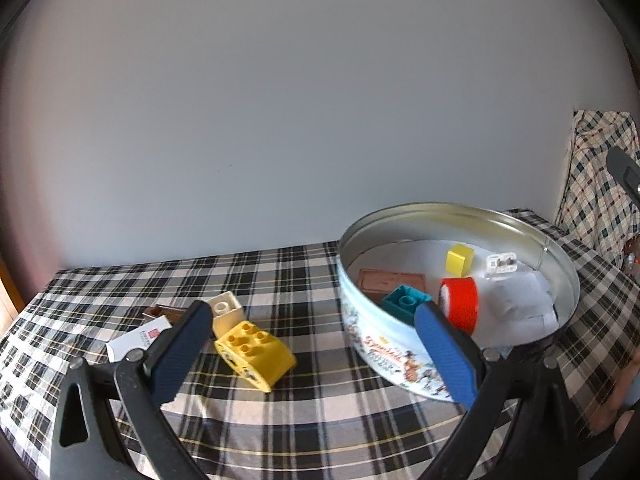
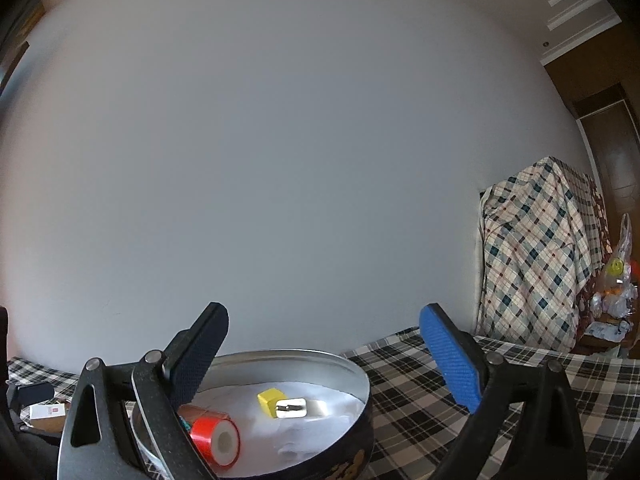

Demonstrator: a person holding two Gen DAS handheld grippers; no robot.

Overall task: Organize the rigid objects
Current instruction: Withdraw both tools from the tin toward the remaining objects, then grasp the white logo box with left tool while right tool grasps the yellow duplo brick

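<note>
Left hand-held gripper: released, jaws wide apart, nothing between them; held above the plaid-covered surface.

Right hand-held gripper: released, jaws wide apart, empty; held over the near rim of the tin.

Tin: 1 round metal tin with printed side, open, standing on the surface at right in the left wrist view. White paper lining covers its floor.

Contents of tin:
- 1 red roll with white core, lying on its side near the front wall.
- 1 teal brick, just beside the roll.
- 1 brown slab, behind the teal brick.
- 1 small yellow cube, toward the back.
- 1 white plug, just beside the cube.

On the surface, left of the tin and apart from it:
- 1 yellow brick, studs up, tilted.
- 1 cream brick, touching the yellow brick from behind.
- 1 white card with red mark, partly hidden by the left finger.
- 1 brown piece behind the card, mostly hidden.

Background: plain wall; plaid cloth draped over something at right.
</note>
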